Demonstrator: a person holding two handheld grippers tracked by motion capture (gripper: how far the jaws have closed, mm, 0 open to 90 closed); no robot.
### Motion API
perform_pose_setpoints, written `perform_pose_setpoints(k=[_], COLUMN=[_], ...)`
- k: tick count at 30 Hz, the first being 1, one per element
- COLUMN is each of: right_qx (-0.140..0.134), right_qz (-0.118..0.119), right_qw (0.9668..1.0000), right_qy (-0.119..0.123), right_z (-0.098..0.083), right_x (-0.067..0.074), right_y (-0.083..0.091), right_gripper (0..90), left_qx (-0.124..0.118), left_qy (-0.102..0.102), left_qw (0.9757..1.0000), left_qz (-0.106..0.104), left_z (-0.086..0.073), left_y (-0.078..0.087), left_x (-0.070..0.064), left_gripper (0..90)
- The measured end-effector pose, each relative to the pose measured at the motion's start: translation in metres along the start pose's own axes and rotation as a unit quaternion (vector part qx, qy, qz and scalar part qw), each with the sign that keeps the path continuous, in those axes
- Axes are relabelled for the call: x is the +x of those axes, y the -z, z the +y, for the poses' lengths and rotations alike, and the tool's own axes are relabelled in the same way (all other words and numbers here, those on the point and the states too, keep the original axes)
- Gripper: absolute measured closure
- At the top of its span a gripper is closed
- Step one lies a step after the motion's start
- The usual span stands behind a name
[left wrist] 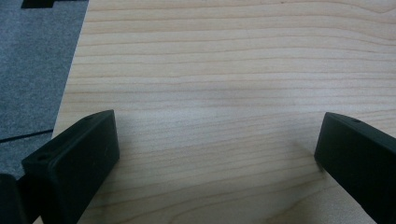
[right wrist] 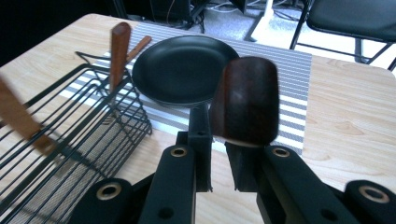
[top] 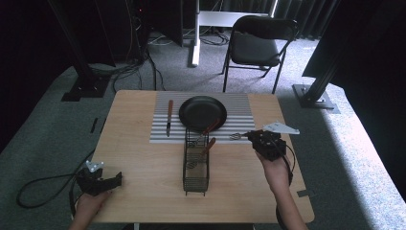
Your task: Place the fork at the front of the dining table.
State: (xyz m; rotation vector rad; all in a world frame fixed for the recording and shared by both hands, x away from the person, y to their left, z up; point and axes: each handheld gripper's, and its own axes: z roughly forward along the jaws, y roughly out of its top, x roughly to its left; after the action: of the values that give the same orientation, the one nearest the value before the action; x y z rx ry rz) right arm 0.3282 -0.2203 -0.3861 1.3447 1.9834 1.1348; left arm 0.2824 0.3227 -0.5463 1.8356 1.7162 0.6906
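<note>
- The left hand-held gripper (top: 107, 181) rests on the near left corner of the surface (top: 143, 167), jaws wide apart over bare wood with nothing between them, so I judge it parked out of the way while the other hand works.
- One black wire basket (top: 196, 165) stands mid-surface, long side running near to far; two wooden-handled utensils (top: 209, 145) lean in its far end, handles up, which looks like a caddy being filled.
- The right hand-held gripper (top: 250, 136) hovers just right of the basket, jaws narrowed onto a small whisk (top: 235, 137): its dark wooden handle (right wrist: 245, 100) is pinched, wire head pointing left towards the basket, probably the next item to go in.
- Farther off, one striped placemat (top: 239, 103) carries one black plate (top: 203, 112), with one wooden-handled knife (top: 169, 116) lying to its left like a place setting.
- One folding chair (top: 256, 45) stands beyond the surface.
</note>
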Motion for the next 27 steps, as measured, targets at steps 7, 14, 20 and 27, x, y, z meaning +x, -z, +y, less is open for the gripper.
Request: perform_pose_setpoints(k=[7, 14, 20, 27], right_qx=[0.023, 0.040, 0.057, 0.077], right_qz=[-0.016, -0.024, -0.042, -0.067], right_qw=[0.9996, 0.9989, 0.9975, 0.9948], right_qy=[0.000, -0.004, -0.003, -0.003], right_z=[0.010, 0.012, 0.010, 0.004], right_x=[-0.005, -0.009, -0.012, -0.014], right_y=[-0.030, -0.049, -0.059, -0.064], right_gripper=[80.5, 80.5, 80.5, 80.5], left_qx=[0.000, 0.000, 0.000, 0.001], left_qy=[0.000, 0.000, 0.000, 0.000], left_qw=[1.0000, 1.0000, 1.0000, 1.0000], left_qz=[0.000, 0.000, 0.000, 0.000], left_z=[0.000, 0.000, 0.000, 0.000], left_y=[0.000, 0.000, 0.000, 0.000], left_x=[0.000, 0.000, 0.000, 0.000], left_gripper=[0.0, 0.0, 0.0, 0.0])
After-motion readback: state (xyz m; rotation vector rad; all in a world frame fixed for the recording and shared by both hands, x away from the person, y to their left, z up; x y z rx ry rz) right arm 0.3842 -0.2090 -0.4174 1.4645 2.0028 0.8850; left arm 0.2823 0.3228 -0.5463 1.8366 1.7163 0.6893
